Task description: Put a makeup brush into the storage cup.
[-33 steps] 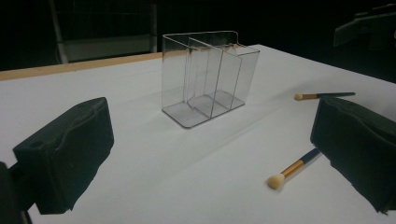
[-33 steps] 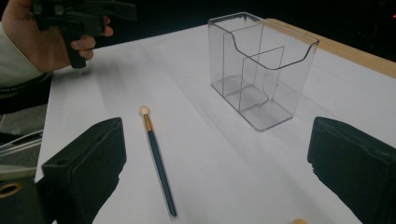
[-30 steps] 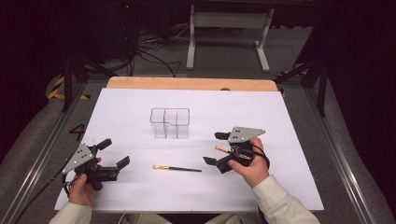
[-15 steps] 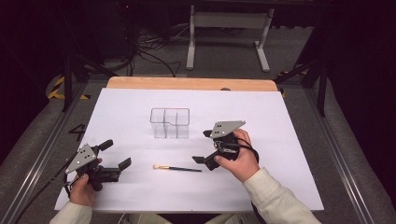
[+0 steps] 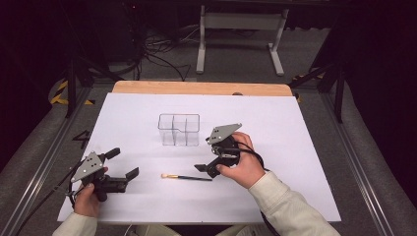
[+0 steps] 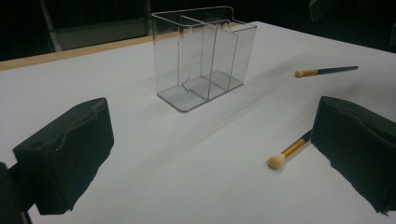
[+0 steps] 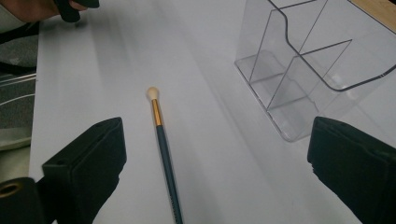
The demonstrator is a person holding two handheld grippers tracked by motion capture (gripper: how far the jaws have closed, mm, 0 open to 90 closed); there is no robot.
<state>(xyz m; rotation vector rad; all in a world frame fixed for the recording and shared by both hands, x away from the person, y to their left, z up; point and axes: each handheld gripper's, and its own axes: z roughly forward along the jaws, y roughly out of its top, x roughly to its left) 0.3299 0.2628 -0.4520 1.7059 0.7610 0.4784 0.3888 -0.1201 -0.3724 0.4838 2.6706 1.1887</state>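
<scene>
A clear divided organizer stands empty in the middle of the white sheet. In front of it lies a dark-handled brush with a pale tip pointing left. My right gripper hovers just right of the brush handle, open; in its own view the brush runs between the spread jaws and the organizer is off to the right. My left gripper is open near the front left, empty. Its view shows the near brush by one jaw and a second brush farther off.
The white sheet covers most of a wooden table whose bare back edge shows. Metal rails run along both sides. A white stand and cables lie on the floor beyond.
My right gripper has moved left and a little forward, and now sits over the handle end of the brush. The left gripper has stayed almost where it was.
</scene>
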